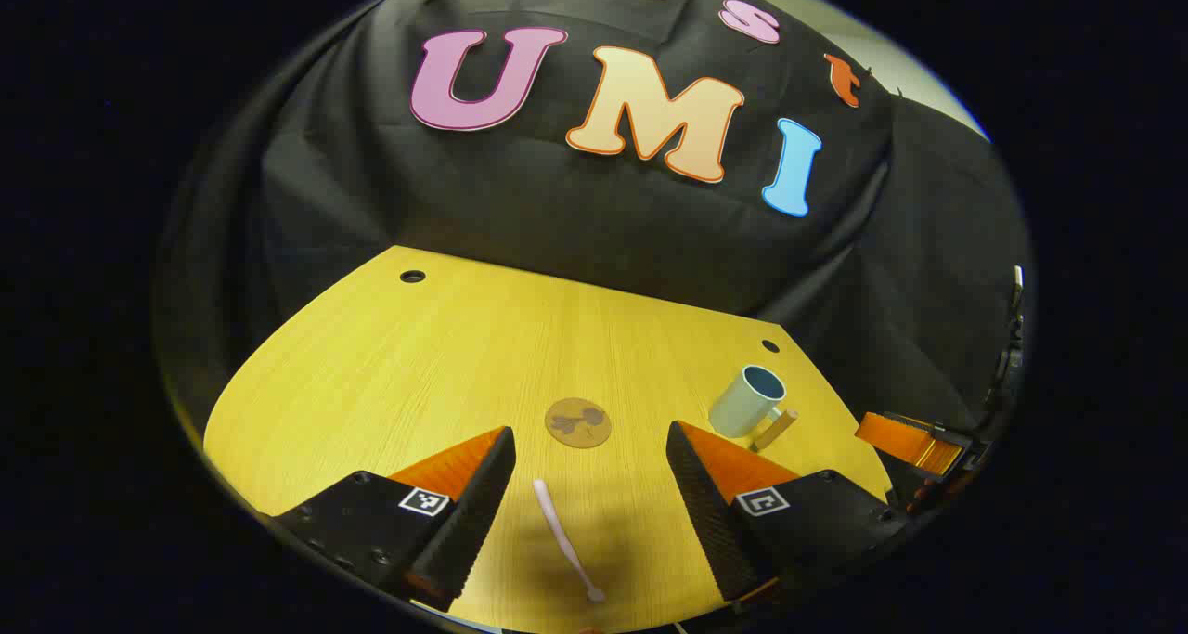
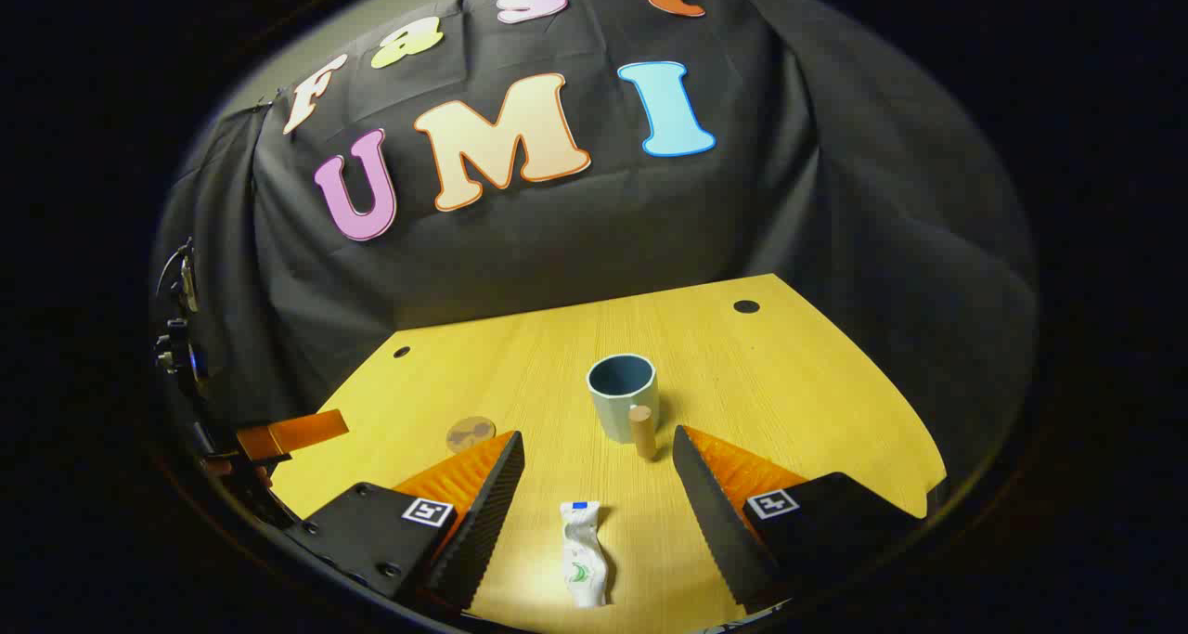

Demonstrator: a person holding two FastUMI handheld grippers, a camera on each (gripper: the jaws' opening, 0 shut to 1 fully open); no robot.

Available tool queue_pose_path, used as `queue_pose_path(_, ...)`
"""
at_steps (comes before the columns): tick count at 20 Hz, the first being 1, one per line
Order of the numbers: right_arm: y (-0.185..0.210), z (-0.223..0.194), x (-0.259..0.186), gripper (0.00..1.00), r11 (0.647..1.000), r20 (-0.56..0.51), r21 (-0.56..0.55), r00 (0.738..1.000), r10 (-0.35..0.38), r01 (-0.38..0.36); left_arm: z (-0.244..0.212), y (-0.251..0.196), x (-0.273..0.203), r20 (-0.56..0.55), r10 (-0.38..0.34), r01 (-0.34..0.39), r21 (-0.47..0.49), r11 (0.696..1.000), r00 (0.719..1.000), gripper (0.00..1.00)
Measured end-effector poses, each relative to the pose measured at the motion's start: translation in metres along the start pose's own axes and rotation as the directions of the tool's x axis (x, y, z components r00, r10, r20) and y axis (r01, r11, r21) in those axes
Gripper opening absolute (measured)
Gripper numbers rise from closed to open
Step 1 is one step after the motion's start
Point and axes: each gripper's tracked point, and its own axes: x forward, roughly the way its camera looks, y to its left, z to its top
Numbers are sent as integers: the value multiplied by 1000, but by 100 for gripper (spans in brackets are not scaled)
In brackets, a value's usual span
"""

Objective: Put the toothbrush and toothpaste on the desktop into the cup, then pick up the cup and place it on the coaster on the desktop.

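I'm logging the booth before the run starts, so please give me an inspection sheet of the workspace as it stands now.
Surface: yellow wood-grain desktop with small dark round holes near its far corners; no spills seen.
Job's things: pale pink toothbrush lies flat between the left gripper's fingers; crumpled white toothpaste tube lies flat between the right gripper's fingers; pale blue-green mug with a wooden handle stands upright, nothing seen inside; round brown coaster lies bare, apart from the mug.
Clutter: nothing seen.
Grippers: left gripper open over the toothbrush; right gripper open over the tube; neither is touching anything.
Cables: cannot tell.
Surroundings: black cloth wall behind the desktop.
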Motion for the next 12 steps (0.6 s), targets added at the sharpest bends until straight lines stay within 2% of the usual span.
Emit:
queue_pose_path(1, -2, -2, 1, 98, 1000, -6, 0, 1000, -1, 1, -2, 1, 1, -10, 0, 0, 4, 1000, 1000, 96)
queue_pose_path(2, -2, -3, 2, 98, 1000, -13, 3, 1000, 0, 0, -3, 1, 2, -18, 2, -2, 7, 1000, 1000, 96)
queue_pose_path(3, -1, -6, 3, 94, 1000, -21, 7, 1000, 3, -3, -5, 3, 2, -25, 5, -4, 8, 1000, 1000, 95)
queue_pose_path(4, -2, -8, 4, 99, 1000, -29, 7, 1000, 5, -5, -6, 4, 3, -32, 7, -7, 8, 1000, 999, 95)
queue_pose_path(12, -4, -18, 7, 98, 1000, -88, -5, 996, -7, 7, -17, 4, 10, -76, 4, -4, 3, 1000, 997, 95)
